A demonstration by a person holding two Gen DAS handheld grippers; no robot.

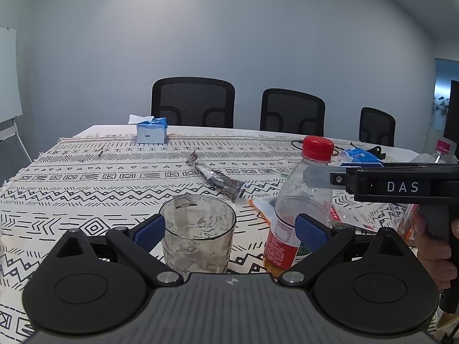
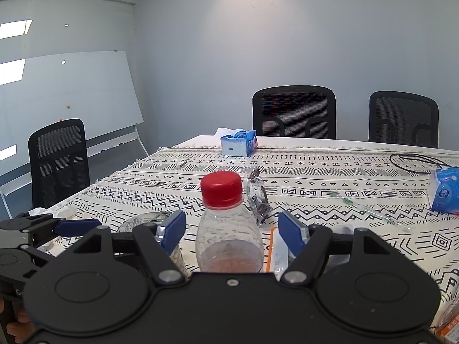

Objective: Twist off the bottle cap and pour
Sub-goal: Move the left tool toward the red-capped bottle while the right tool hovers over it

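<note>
Pale walls and black chairs (image 2: 294, 111) stand behind a table (image 1: 86, 177) with a black-and-white cloth.

On the cloth stands the bottle (image 2: 228, 229), upright, with its red cap (image 2: 221, 188) on. It sits between the two blue pads of the right gripper (image 2: 229, 230), and there is a gap on each side, so the pads do not touch it. These jaws are wide open and hold nothing.

From the left camera, the glass (image 1: 198, 233) stands between the pads of the left gripper (image 1: 229, 229), close to the left pad. The bottle (image 1: 301, 209) is just beside the glass, and the right pad is in front of it. I cannot tell if that pad touches it. These jaws are wide open too and grip nothing.

Only the left camera shows the right gripper (image 1: 308, 176) from the side, up at the bottle's neck under the cap (image 1: 318, 145), with a hand (image 1: 436, 246) on its handle. It also shows a bit of orange drink at the bottle's bottom. Only the right camera shows a whiteboard (image 2: 66, 91) and the left gripper (image 2: 76, 226) low at the left.

A tissue box (image 2: 238, 142) sits far back, and a shiny wrapper (image 1: 215, 177) lies behind the glass.
</note>
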